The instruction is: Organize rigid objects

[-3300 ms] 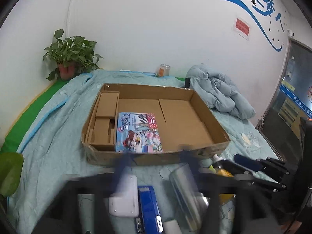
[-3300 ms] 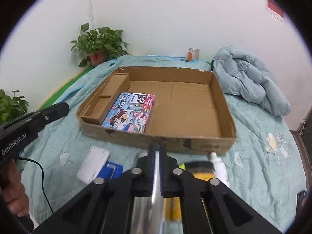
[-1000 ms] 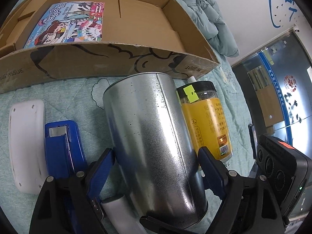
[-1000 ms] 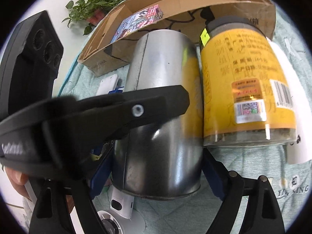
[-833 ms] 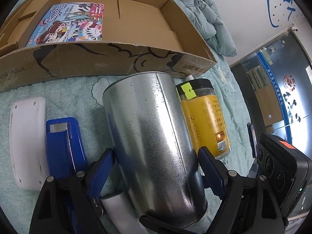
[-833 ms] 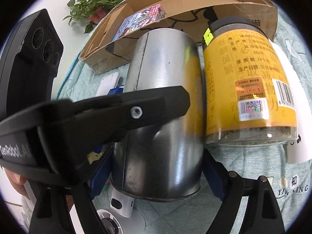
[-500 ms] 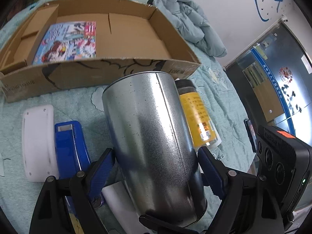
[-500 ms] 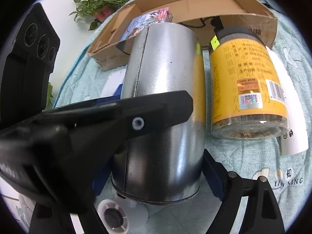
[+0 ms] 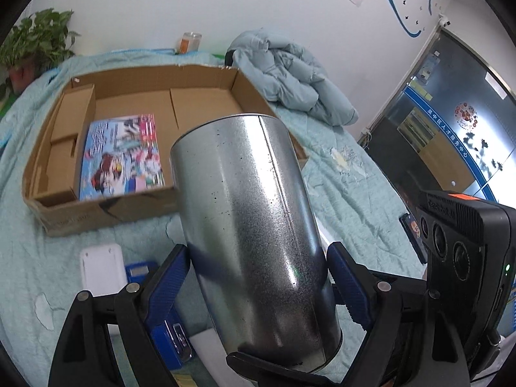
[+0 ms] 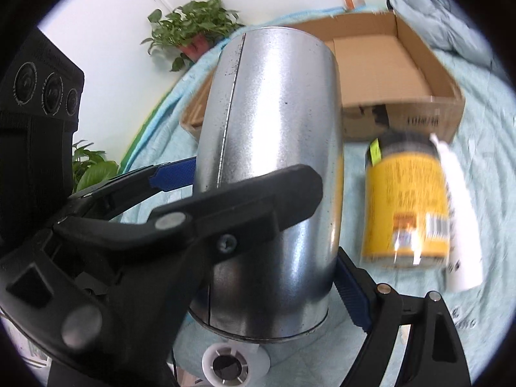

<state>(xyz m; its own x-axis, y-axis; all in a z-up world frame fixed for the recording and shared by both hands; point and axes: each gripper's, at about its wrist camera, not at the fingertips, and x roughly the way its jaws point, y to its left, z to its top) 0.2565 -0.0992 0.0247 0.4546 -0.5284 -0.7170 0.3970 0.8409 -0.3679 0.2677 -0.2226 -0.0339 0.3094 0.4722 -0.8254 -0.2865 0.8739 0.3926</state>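
Galvanized steel cylinder (image 9: 251, 225) sits between the blue pads of the left tool (image 9: 258, 277) and the right tool (image 10: 274, 277); both are spread wide and clench its lower end. It hangs above the pale green bedspread (image 9: 348, 193), in front of the cardboard box (image 9: 129, 206). Right of the cylinder lies a yellow jar (image 10: 406, 206).
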